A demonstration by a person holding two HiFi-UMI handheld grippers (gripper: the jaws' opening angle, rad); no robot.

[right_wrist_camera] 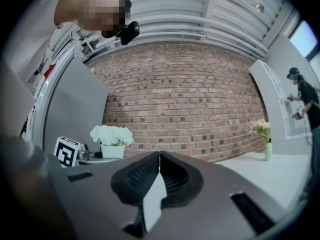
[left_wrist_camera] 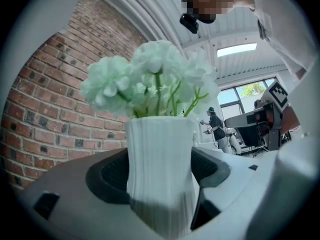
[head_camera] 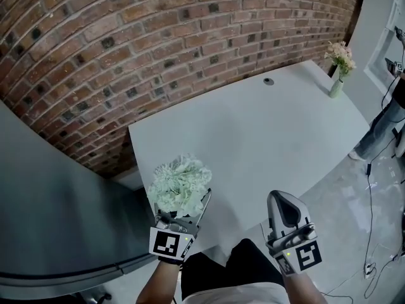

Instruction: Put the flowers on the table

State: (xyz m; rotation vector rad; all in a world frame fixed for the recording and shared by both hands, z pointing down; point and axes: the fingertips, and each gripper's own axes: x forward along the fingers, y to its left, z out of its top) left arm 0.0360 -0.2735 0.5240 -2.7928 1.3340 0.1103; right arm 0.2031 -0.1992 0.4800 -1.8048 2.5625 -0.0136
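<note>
- Red-brown brick wall [head_camera: 190, 30] running behind pale grey flat table [head_camera: 253, 138].
- Bunch of pale green-white flowers [head_camera: 180, 183] sitting upright in white ribbed vase [left_wrist_camera: 160, 159], being carried in air by table's near-left edge, not set down.
- Left gripper [head_camera: 182, 215] clamping vase body, one jaw pressing each side.
- Vase likely proving rigid, light, breakable, top-heavy; ribbed body offering the hold, soft blooms not.
- Right gripper [right_wrist_camera: 159, 171] hovering just beside, jaws meeting, gripping nothing.
- Small green vase of pink flowers [head_camera: 336, 84] standing at far right corner.

Left gripper [head_camera: 182, 211] round vase [left_wrist_camera: 160, 174], right [head_camera: 283, 204] closed
</note>
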